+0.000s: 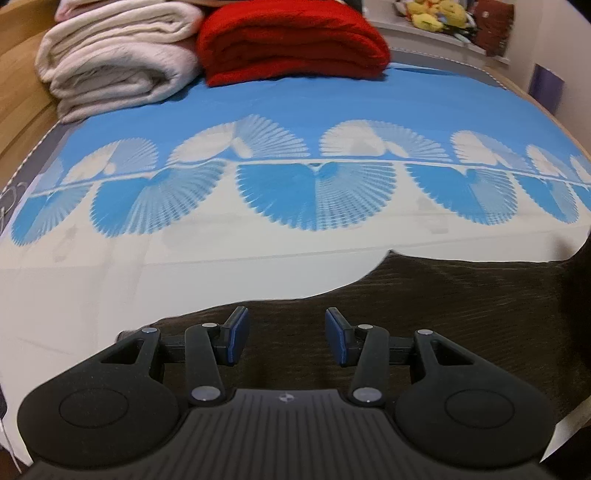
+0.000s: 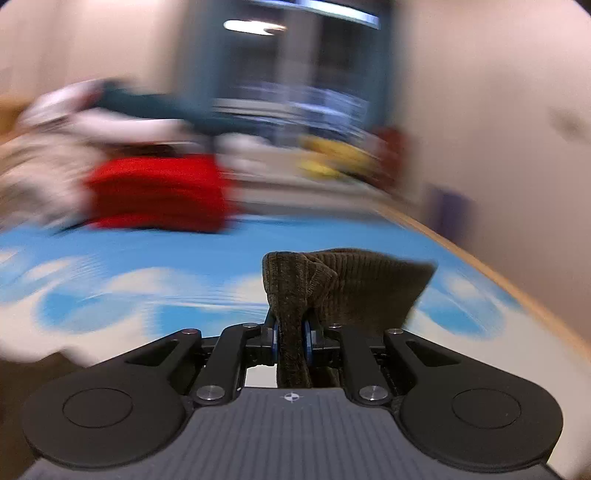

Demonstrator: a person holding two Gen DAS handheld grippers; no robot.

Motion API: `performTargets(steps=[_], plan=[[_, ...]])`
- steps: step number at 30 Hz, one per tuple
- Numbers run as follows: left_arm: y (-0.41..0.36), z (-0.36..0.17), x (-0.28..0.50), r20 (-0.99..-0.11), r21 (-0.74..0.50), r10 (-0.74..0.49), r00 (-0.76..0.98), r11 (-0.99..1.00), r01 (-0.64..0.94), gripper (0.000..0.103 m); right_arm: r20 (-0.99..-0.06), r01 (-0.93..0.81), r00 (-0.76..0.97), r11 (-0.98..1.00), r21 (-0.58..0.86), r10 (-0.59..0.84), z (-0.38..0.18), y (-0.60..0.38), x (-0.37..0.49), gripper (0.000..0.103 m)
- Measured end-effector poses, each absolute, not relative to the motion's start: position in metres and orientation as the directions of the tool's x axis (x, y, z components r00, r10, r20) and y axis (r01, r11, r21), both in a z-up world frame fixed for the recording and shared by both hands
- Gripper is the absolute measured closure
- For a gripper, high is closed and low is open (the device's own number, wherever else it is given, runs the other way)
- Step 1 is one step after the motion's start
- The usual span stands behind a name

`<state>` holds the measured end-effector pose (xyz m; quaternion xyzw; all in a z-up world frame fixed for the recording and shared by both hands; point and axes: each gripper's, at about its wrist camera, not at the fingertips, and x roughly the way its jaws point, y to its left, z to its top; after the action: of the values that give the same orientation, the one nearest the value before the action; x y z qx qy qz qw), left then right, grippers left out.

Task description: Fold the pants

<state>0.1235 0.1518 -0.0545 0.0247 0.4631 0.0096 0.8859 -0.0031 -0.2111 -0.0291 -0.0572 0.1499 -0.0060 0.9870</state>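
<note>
Your right gripper (image 2: 291, 334) is clamped on a bunched fold of the brown corduroy pants (image 2: 347, 288). The cloth runs up between the two blue pads and fans out above them in the centre of the right wrist view. This pinch serves to carry one end of the garment over for a fold; the heavy blur across that view fits a fast carry.

Your left gripper (image 1: 283, 338) stands about half open with nothing between its jaws. It hangs over the pants (image 1: 424, 306), which lie flat across the lower right of the left wrist view on the blue-and-white bedspread (image 1: 295, 103). Judge this as readiness to pin or take a second hold; no contact with the cloth is visible.

Count of items:
- Pants: one pair.
- Grippers: two, each with two fingers.
- Folded blankets: two, stacked clear of the work area at the upper left of the left wrist view, one cream blanket (image 1: 118, 59) and one red blanket (image 1: 291, 40), touching side by side.
- Yellow plush toys (image 1: 432, 14), upper right: number cannot be told.
</note>
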Motion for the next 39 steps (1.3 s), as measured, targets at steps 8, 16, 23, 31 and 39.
performTargets(steps=[8,16,23,31,39], plan=[[0.193,-0.055,0.117,-0.831,0.034,0.061,0.553,0.998,-0.059,0.053,-0.644,-0.660,0.647,0.722,-0.207,0.407,-0.120,-0.031,-0.020,0.078],[0.205,-0.055,0.111,-0.830,0.033,0.060,0.554,0.998,-0.058,0.053,-0.653,-0.753,0.567,0.637,-0.165,0.502,-0.114,-0.027,-0.035,0.054],[0.204,-0.056,0.111,-0.832,0.035,0.063,0.551,0.998,-0.061,0.053,-0.738,-0.699,0.550,0.699,-0.152,0.390,-0.144,-0.037,-0.011,0.054],[0.206,-0.058,0.112,-0.834,0.045,0.074,0.547,0.997,-0.065,0.053,-0.721,-0.813,0.523,0.518,-0.264,0.453,-0.141,-0.027,-0.037,0.090],[0.203,-0.060,0.111,-0.835,0.060,0.080,0.544,0.997,-0.056,0.053,-0.721,-0.797,0.552,0.519,-0.308,0.419,-0.149,-0.015,-0.042,0.050]])
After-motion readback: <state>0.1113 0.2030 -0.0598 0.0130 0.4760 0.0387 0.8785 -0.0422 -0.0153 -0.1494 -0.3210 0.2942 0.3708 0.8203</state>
